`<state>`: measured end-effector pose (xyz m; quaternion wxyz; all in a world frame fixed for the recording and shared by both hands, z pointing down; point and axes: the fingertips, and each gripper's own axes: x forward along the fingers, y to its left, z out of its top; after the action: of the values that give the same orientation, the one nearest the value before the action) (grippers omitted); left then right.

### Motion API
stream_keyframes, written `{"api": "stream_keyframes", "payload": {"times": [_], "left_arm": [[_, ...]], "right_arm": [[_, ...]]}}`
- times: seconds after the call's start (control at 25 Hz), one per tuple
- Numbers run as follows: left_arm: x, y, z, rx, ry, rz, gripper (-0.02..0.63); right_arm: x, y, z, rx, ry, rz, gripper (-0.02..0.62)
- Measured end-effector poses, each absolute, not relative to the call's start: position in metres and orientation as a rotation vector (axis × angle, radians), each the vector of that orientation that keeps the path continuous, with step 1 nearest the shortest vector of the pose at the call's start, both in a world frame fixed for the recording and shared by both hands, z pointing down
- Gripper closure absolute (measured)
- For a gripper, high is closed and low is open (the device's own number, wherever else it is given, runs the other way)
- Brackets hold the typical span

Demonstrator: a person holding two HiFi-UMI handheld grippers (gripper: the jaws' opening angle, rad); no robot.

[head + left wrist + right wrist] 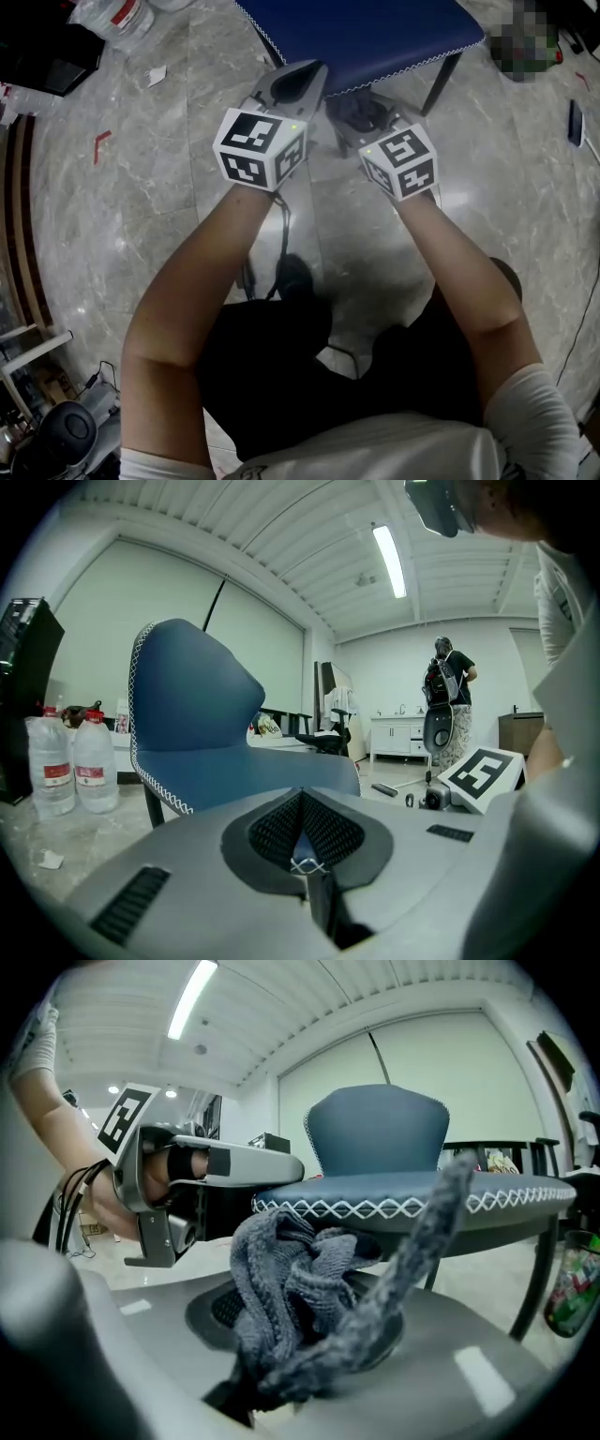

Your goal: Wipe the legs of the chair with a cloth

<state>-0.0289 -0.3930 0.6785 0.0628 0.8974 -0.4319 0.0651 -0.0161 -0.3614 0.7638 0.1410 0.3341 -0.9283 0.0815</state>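
Item one: your right tongs (281, 1372), clamped on a bunched grey cloth (300, 1288), with one tail of it sticking up toward the seat edge. Item two: your left tongs (305, 860), pads together, nothing between them. Item three: blue chair (361, 33), standing on the marble floor (141, 206) just ahead of both tongs; the cloth is held just before the seat's front edge, with no leg contact visible. Step in hand, by judgement: bringing the cloth to a first leg. To do it well, lower the right tongs so the loose bulk of the cloth, not the hard tips, meets the dark leg (441, 82). Then run its whole length and round its back. Your free left tongs could steady the seat. View notes: the head view shows both marker cubes and that leg, but not the grip on the cloth. Only the right gripper view shows that grip and the stitched seat edge. Only the left gripper view shows two water bottles (73, 761) beside the chair and a person (450, 691) far off.
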Motion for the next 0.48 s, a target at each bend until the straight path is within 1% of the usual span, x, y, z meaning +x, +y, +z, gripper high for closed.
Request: {"api": "stream_keyframes", "payload": {"times": [0.48], "left_arm": [[-0.0283,-0.392,0.6793,2.718,-1.301,0.193,0.6]], "right_arm": [[-0.0151,-0.3612,0.7642,0.988,-2.686,0.243,0.433]]}}
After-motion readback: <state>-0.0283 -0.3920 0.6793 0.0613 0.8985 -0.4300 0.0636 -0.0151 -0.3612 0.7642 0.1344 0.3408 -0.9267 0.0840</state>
